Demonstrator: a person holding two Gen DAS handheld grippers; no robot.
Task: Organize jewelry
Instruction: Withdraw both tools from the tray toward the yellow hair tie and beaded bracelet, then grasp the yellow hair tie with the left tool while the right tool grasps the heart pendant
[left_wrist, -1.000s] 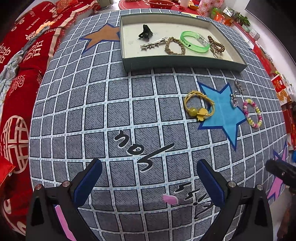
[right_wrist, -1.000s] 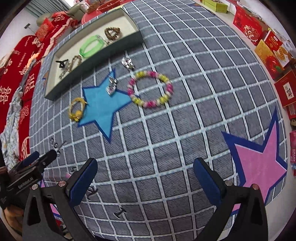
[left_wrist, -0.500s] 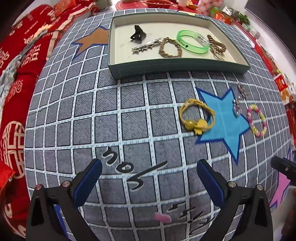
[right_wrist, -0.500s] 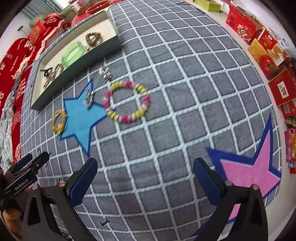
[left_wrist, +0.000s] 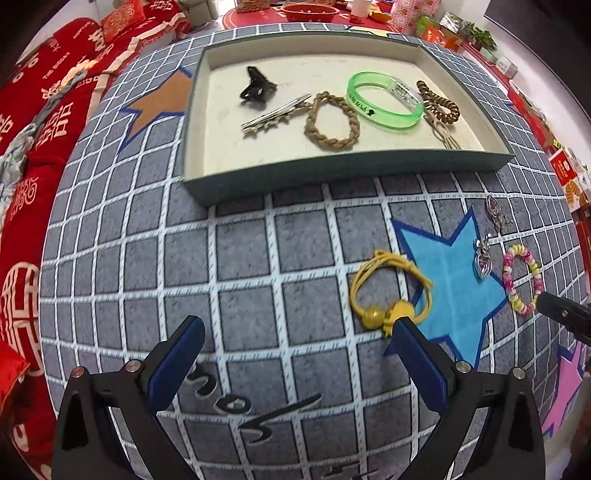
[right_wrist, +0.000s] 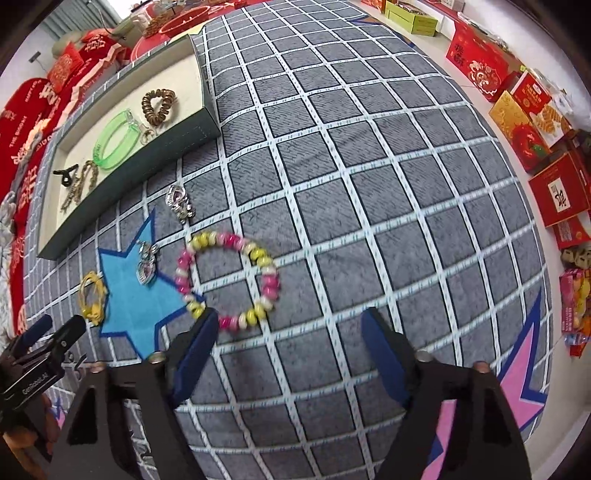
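Beaded bracelet (right_wrist: 229, 280) beside right gripper (right_wrist: 288, 328), fingers (right_wrist: 195, 343) spread

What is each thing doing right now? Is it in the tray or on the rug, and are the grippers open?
Left gripper: open, empty.
Right gripper: open, empty.
Tray: lidless, holding jewelry.
Green bangle: in tray.
Braided bracelet: in tray.
Black claw clip: in tray.
Yellow hair tie: on rug.
Beaded bracelet: on rug.
Heart pendant: on rug.
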